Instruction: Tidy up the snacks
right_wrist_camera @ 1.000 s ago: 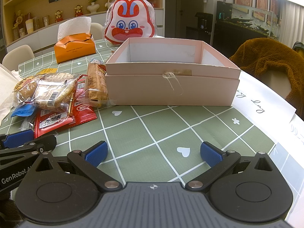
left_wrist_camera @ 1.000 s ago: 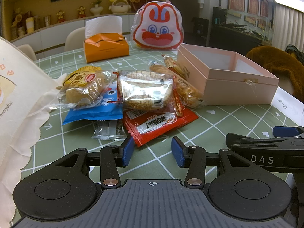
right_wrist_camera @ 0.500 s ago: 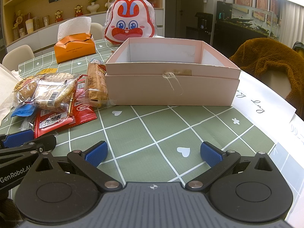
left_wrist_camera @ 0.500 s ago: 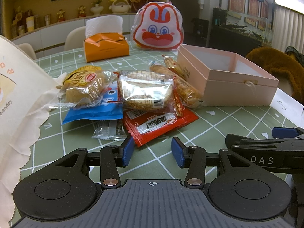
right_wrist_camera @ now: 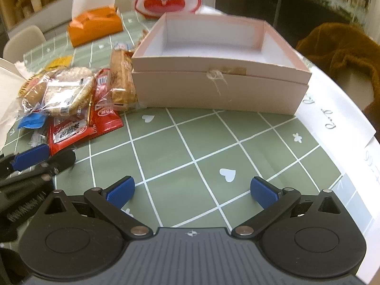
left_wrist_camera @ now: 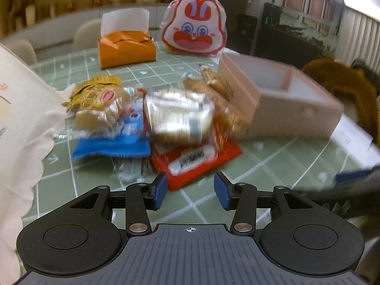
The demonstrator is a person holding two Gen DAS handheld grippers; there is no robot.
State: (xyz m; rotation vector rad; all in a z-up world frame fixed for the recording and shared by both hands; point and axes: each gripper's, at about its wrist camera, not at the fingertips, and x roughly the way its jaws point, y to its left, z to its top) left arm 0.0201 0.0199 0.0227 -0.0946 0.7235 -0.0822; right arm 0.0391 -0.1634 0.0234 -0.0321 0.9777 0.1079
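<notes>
A pile of wrapped snacks lies on the green checked tablecloth: a red packet (left_wrist_camera: pixel 197 159), a blue packet (left_wrist_camera: pixel 114 142), a clear-wrapped cracker (left_wrist_camera: pixel 178 118), a yellow-labelled pastry (left_wrist_camera: pixel 97 104) and bread sticks (left_wrist_camera: pixel 213 87). An open, empty pink box (right_wrist_camera: pixel 220 90) stands right of the pile, with a bread stick (right_wrist_camera: pixel 121 78) against its left wall. My left gripper (left_wrist_camera: pixel 191 191) is open just short of the red packet, nothing between its pads. My right gripper (right_wrist_camera: pixel 192 191) stands wide open over bare cloth in front of the box.
An orange tissue box (left_wrist_camera: pixel 125 47) and a rabbit-faced bag (left_wrist_camera: pixel 194 28) stand at the back. A white cloth bag (left_wrist_camera: pixel 16 123) fills the left edge. White paper sheets (right_wrist_camera: pixel 332 109) lie along the table's right rim, beside a brown furry cloth (right_wrist_camera: pixel 344 47).
The left gripper has moved a little up and toward the snack pile, blurring its view. The right gripper has tipped downward, so the box now shows more from above.
</notes>
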